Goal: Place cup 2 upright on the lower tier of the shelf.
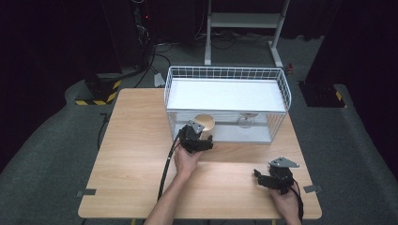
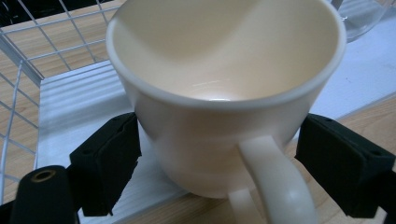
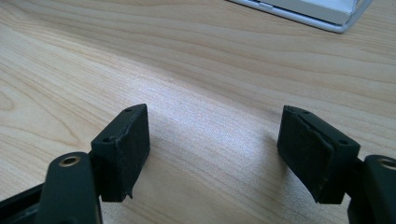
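Now | left tongs (image 2: 219, 163) clasping cream mug (image 2: 224, 93) | right tongs (image 3: 215, 154) released | no writing legible

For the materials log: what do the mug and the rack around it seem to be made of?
Mug: likely glazed ceramic, cream and glossy, with soft highlights inside and a thick rounded rim.
Rack: white coated metal wire, judging by its thin grid; its shelf looks like matte white board.

A lab: dark curtains, floor cables (image 1: 159, 51), hazard-taped stand base (image 1: 96, 96).
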Demonstrator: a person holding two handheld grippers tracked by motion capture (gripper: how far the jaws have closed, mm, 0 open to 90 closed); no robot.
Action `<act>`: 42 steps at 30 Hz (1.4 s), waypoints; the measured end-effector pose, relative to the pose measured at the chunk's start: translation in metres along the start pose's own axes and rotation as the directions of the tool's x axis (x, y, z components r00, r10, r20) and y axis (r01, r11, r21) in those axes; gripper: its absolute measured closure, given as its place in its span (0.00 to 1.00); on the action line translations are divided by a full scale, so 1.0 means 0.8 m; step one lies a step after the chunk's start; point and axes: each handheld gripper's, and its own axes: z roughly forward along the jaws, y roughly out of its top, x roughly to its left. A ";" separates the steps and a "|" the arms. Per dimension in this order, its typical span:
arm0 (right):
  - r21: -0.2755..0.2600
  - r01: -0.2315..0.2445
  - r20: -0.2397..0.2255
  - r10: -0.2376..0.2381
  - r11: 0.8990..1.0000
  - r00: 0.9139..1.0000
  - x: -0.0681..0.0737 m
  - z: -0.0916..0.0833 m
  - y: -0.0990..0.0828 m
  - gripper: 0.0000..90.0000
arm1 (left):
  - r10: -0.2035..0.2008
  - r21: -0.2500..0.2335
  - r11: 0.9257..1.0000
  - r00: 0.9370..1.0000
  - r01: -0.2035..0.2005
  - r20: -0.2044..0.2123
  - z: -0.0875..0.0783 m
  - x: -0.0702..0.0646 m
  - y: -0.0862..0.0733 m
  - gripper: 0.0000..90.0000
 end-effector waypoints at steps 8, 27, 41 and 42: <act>0.000 0.000 0.000 0.000 1.000 1.000 0.000 0.000 0.000 0.28 | 0.002 0.009 1.000 1.000 -0.002 0.004 0.004 0.003 0.003 0.17; -0.001 0.002 0.000 -0.002 1.000 1.000 0.000 0.000 0.000 0.28 | -0.025 0.034 0.999 1.000 0.025 -0.011 0.024 0.015 0.012 0.30; -0.001 0.002 0.000 -0.002 1.000 1.000 0.000 0.000 0.000 0.28 | -0.065 0.030 0.997 0.998 0.065 -0.005 0.033 0.015 0.015 0.41; -0.001 0.002 0.000 -0.002 1.000 1.000 0.000 0.000 0.000 0.28 | -0.063 0.030 0.998 0.998 0.063 -0.008 0.034 0.015 0.015 0.42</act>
